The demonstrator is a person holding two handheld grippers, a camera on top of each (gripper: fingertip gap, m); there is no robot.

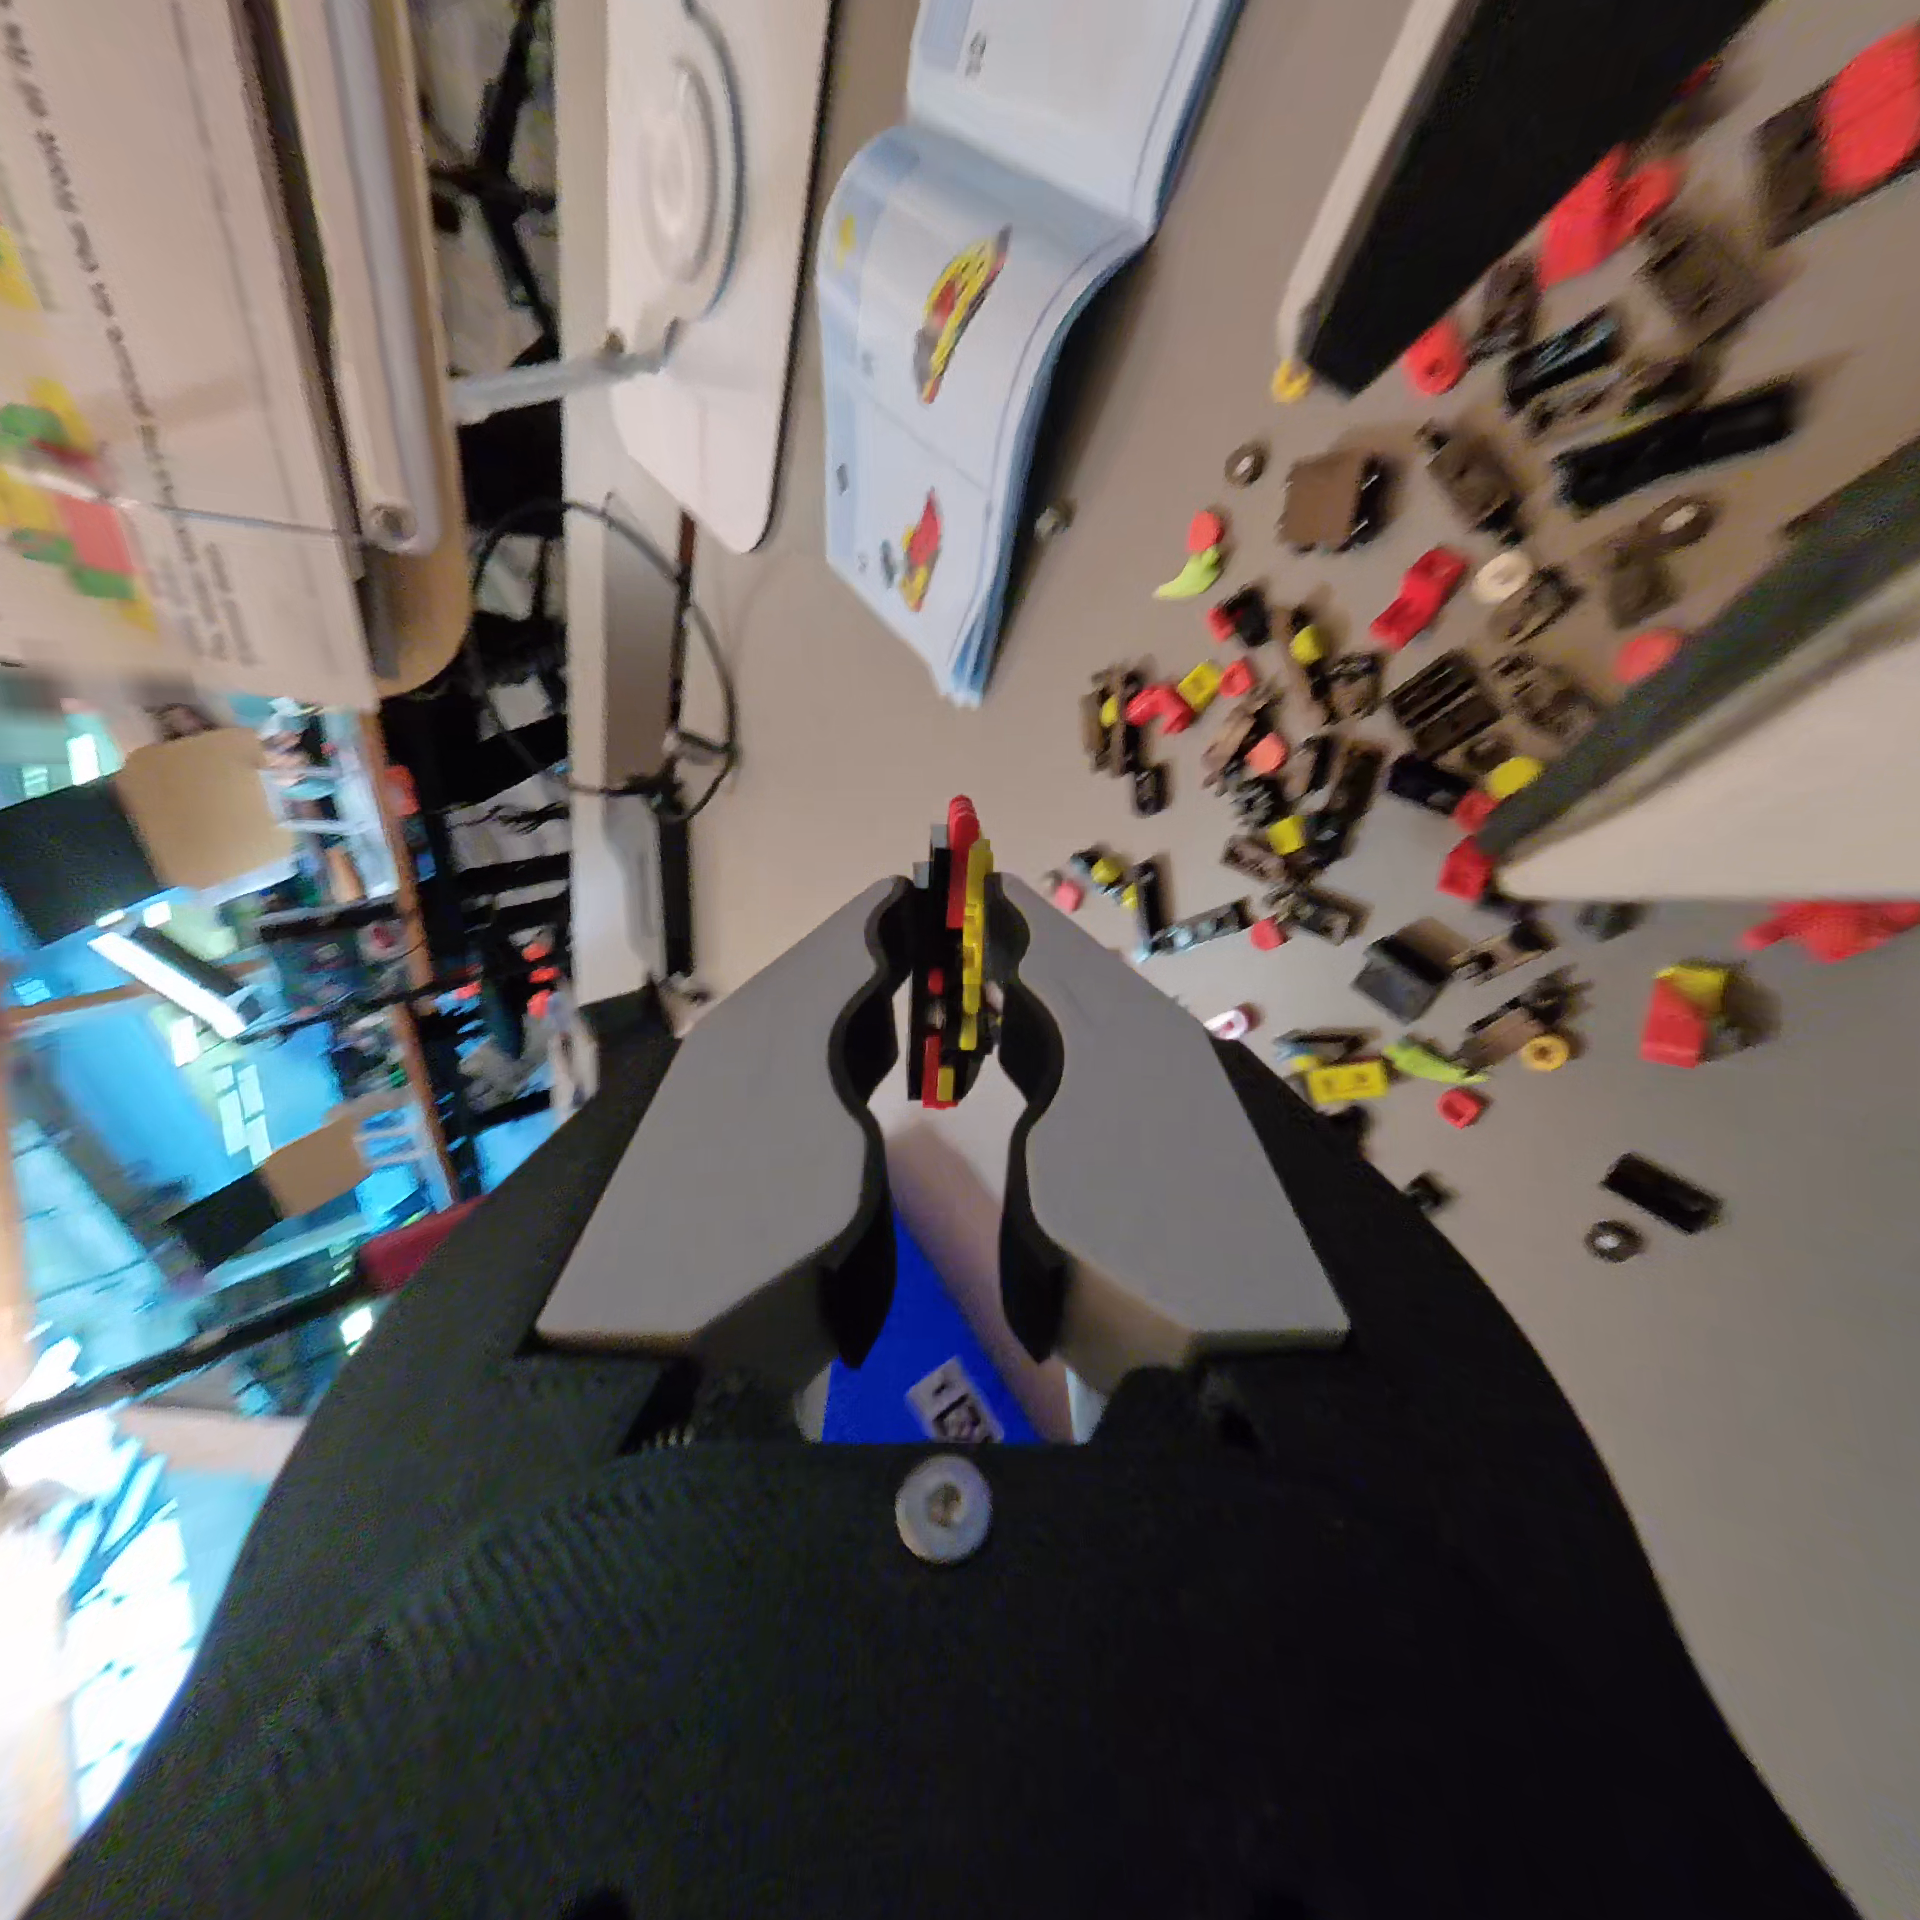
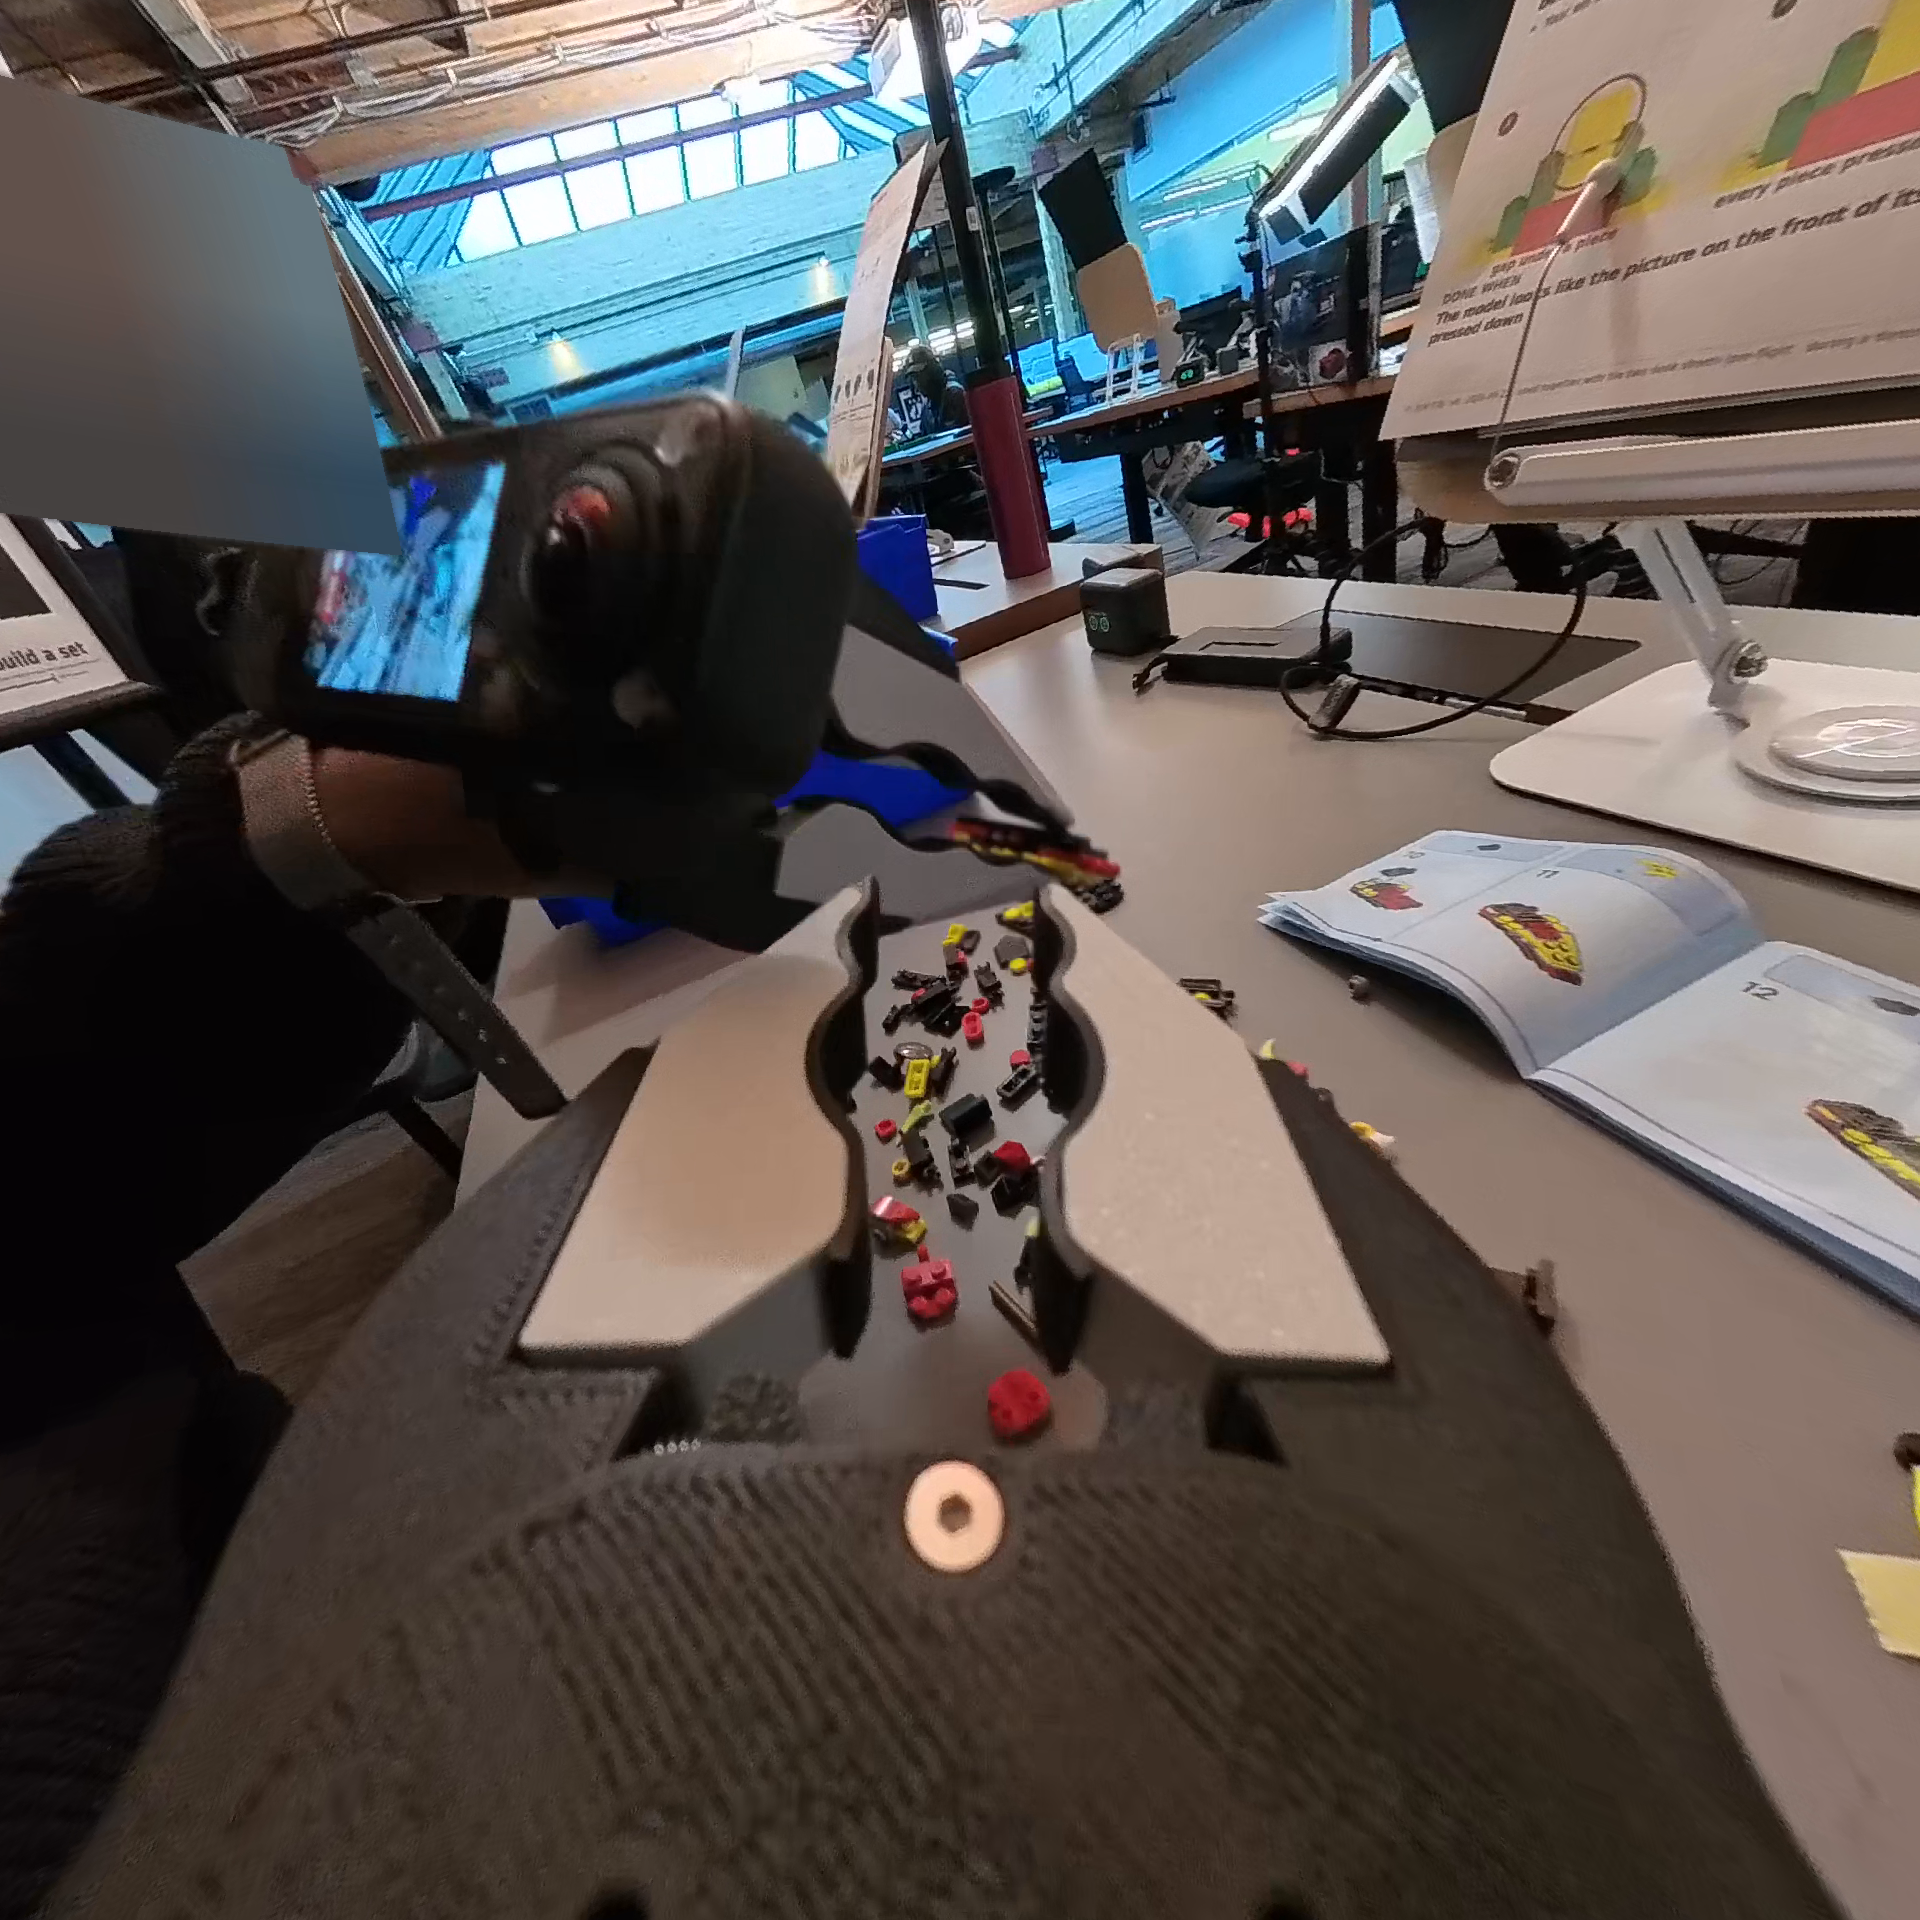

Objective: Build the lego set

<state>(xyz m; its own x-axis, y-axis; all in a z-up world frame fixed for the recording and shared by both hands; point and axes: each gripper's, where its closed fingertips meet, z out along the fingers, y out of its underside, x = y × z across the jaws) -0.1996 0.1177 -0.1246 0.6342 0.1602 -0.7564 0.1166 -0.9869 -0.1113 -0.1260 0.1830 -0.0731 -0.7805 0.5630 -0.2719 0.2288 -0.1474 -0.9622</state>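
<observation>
Clamping the half-built model [image 1: 954, 961] edge-on in our left gripper [image 1: 951, 914], lifted off the tabletop [image 1: 1195, 1558] for access; right gripper [image 2: 956, 914] gapes empty over loose bricks [image 2: 951, 1091], booklet [image 2: 1621, 997] alongside.

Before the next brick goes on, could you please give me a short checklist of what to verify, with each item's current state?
1. Left gripper holds the partial model between its fingers: ok.
2. Right gripper open and empty: ok.
3. Loose bricks lie on the table below the right gripper: ok.
4. Instruction booklet lies open: ok.
5. Next brick identified: cannot tell.
6. Model's bricks fully pressed down: cannot tell, blurred.
</observation>
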